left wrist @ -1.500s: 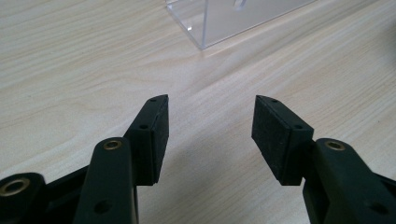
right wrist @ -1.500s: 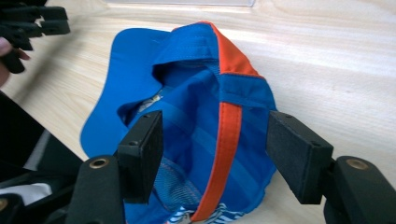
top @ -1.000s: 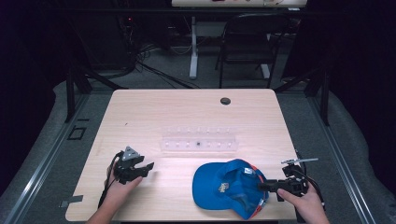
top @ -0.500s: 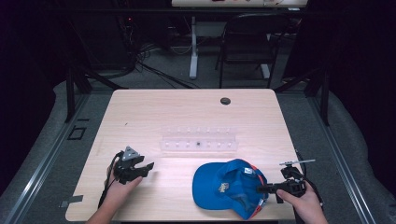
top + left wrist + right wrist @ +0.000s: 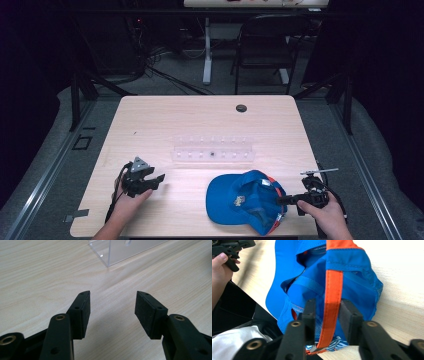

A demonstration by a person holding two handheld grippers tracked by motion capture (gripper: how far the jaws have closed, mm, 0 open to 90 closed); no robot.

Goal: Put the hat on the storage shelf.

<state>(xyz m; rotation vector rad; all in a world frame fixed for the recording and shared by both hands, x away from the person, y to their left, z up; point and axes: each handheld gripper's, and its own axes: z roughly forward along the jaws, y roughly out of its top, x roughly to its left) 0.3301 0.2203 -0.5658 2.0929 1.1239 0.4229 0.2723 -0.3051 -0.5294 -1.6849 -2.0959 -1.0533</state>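
A crumpled bright blue fabric baseball cap [image 5: 245, 200] with orange trim lies near the front right of the light wooden table [image 5: 200, 120], its orange strap [image 5: 332, 302] between black gripper jaws.

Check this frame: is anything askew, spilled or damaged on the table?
Nothing spilled or damaged. The blue cap lies crumpled, with the right gripper closed on its orange strap. The clear rack sits straight; the left gripper is open over bare wood.
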